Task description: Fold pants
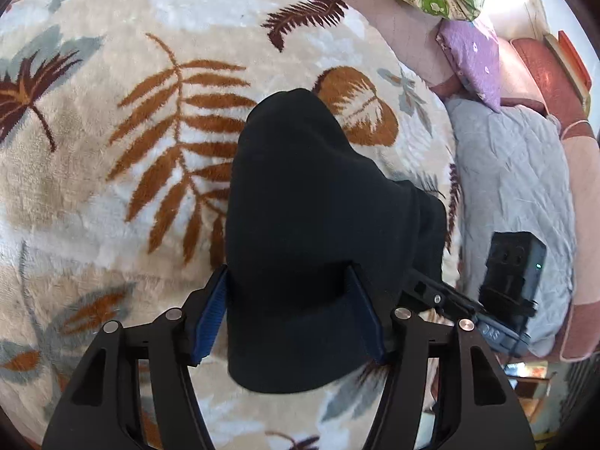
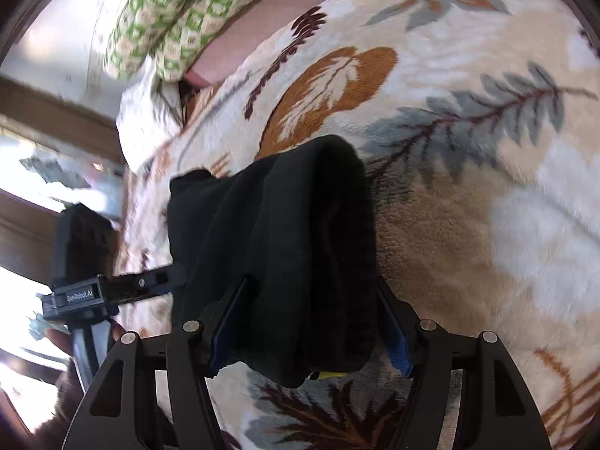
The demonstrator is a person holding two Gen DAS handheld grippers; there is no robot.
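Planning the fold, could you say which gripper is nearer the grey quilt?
Right. The right gripper holds the pants beside the grey quilt; the left gripper holds them farther over the blanket.

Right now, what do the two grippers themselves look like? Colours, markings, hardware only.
Both are matte black with cut-out linkage arms and silver round pivot pins. The left gripper and right gripper each have blue ribbed pads lining the jaws. From the right wrist view, the left unit's body carries white "GenRobot.AI" lettering. No cables or sleeves visible.
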